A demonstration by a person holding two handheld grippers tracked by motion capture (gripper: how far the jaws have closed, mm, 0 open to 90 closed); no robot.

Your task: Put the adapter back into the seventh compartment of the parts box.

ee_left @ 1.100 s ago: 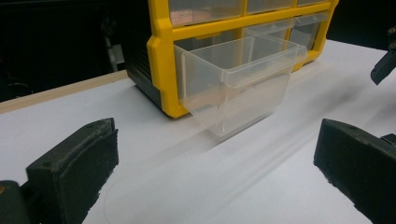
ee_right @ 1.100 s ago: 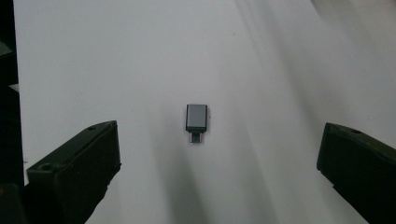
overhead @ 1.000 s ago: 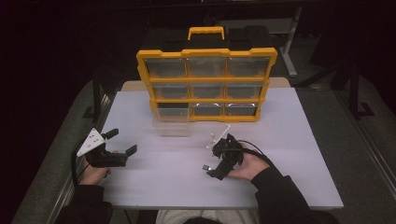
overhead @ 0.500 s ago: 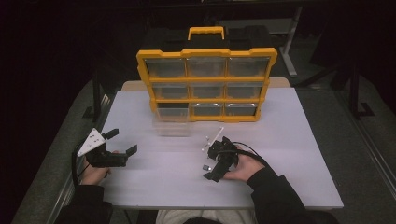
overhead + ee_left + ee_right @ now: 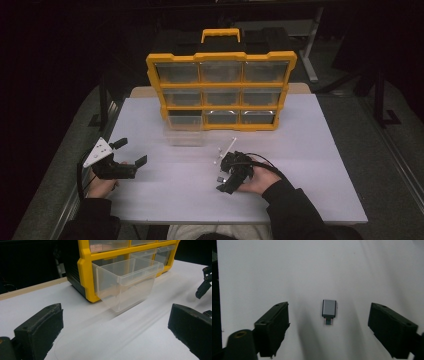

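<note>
Grey metal adapter (image 5: 329,308) is lying near the table's (image 5: 310,150) front edge, between your right gripper's (image 5: 328,325) parted jaws. Your left gripper (image 5: 112,327), also spread, is idling. Closing off-centre could flick it away.

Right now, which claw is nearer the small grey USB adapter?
Right. The right claw hangs over the USB adapter, jaws open on either side. The left claw sits far across the table, aimed at the clear bin.
</note>
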